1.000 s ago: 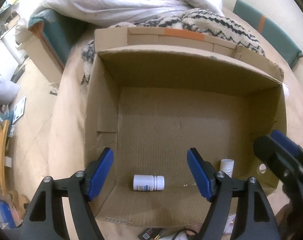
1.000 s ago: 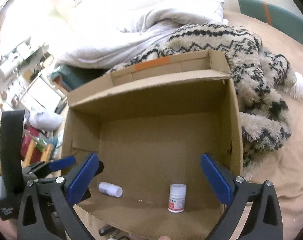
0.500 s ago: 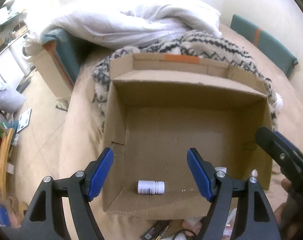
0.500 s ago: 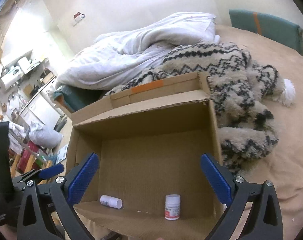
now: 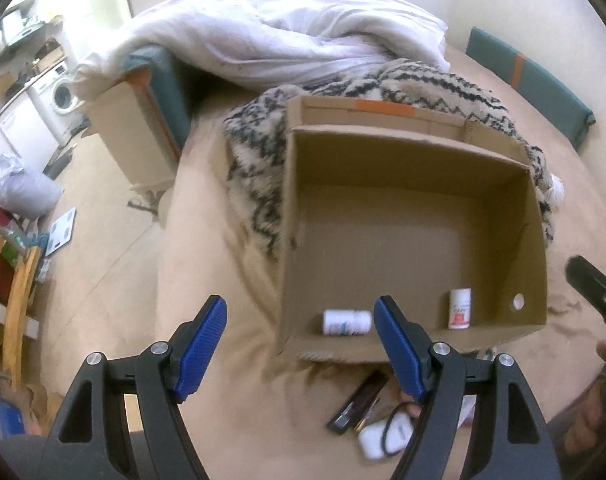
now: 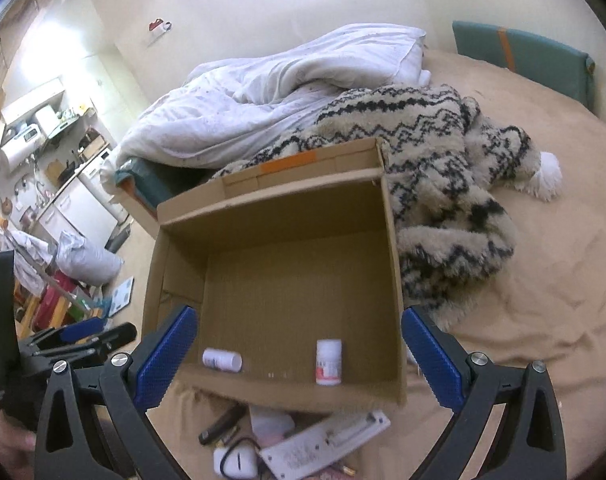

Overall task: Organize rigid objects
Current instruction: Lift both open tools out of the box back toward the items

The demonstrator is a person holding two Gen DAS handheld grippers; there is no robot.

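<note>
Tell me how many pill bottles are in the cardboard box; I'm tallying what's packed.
2. One pill bottle lies on its side near the front wall; another stands upright to its right. The wall could hide more.

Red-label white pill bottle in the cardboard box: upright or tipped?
Upright: the red-label white pill bottle stands cap-up on the cardboard box floor; the other white bottle lies sideways.

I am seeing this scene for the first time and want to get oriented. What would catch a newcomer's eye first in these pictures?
The open cardboard box on the tan bedcover stands out first, with two white bottles inside near its front wall: one lying on its side, one standing upright. Behind it lie a black-patterned fluffy blanket and a white duvet. Small items wait in front of the box.
</note>
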